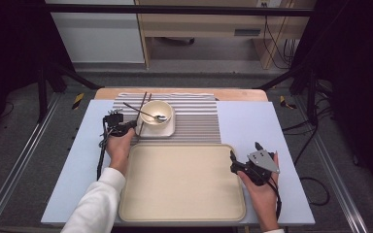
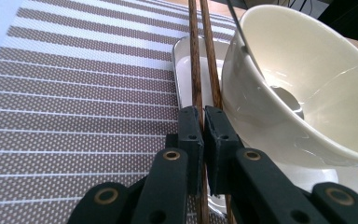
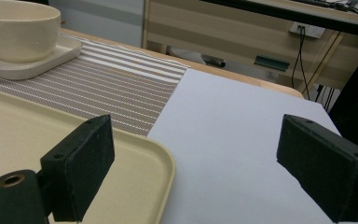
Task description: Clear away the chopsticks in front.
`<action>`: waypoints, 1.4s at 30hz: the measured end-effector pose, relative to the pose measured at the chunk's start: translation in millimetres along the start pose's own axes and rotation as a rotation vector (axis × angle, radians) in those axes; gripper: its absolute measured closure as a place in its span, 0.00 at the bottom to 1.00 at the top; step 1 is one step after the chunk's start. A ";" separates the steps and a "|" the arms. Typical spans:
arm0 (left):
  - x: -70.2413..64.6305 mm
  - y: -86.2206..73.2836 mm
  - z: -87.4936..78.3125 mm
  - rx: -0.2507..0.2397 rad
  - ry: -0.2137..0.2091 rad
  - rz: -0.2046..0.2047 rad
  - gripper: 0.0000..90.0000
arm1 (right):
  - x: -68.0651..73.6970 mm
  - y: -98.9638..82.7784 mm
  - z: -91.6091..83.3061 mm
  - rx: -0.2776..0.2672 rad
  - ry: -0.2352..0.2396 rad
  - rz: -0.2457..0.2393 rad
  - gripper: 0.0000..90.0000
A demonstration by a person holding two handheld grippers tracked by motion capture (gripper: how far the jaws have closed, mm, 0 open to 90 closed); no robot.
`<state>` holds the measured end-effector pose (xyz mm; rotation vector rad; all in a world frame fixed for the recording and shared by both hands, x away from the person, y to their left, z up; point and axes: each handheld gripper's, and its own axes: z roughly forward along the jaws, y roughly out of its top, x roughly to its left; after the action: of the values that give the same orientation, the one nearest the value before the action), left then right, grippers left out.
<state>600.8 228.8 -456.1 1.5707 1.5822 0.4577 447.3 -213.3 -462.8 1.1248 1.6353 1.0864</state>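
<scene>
Left gripper [image 2: 204, 122]: fingers closed almost fully on the pair of dark brown wooden chopsticks [image 2: 200, 56], which lie on the striped woven placemat [image 2: 74, 93], just beside the cream ceramic bowl [image 2: 307, 84] on its square cream plate [image 2: 191, 65].

Right gripper [image 3: 193, 172]: fingers wide apart, holding nothing, at the large beige plastic tray [image 3: 37, 140].

Advice: lift both sticks level, clear of the bowl wall and the metal spoon [image 1: 148, 114]; watch that the pair does not splay.
</scene>
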 end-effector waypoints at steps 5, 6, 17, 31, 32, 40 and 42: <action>1.7 1.1 -10.1 -0.005 0.007 0.005 0.95 | 0.0 0.2 -0.3 -0.001 0.001 0.001 0.11; 2.2 1.1 -12.2 -0.008 0.011 0.005 0.95 | -0.1 0.2 -0.2 -0.001 0.002 0.003 0.11; 8.5 -2.7 -35.1 -0.012 0.039 0.035 0.95 | -0.5 0.1 0.3 -0.002 0.017 0.001 0.07; 19.4 -27.5 -70.2 -0.019 0.053 0.019 0.95 | 0.5 0.0 0.0 -0.003 0.028 0.002 0.06; 19.9 -29.1 -72.6 -0.019 0.056 0.019 0.95 | 0.6 0.0 -0.1 -0.003 0.029 0.002 0.06; 19.5 -34.8 -90.6 -0.029 0.052 0.023 0.95 | 0.9 0.5 -0.7 -0.005 0.030 -0.001 0.06; 18.1 -36.9 -95.3 -0.033 0.052 0.029 0.95 | 1.4 0.7 -0.7 -0.004 0.029 -0.004 0.06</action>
<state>507.5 268.5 -434.1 1.5695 1.5848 0.5423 446.5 -211.9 -462.1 1.1070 1.6565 1.1082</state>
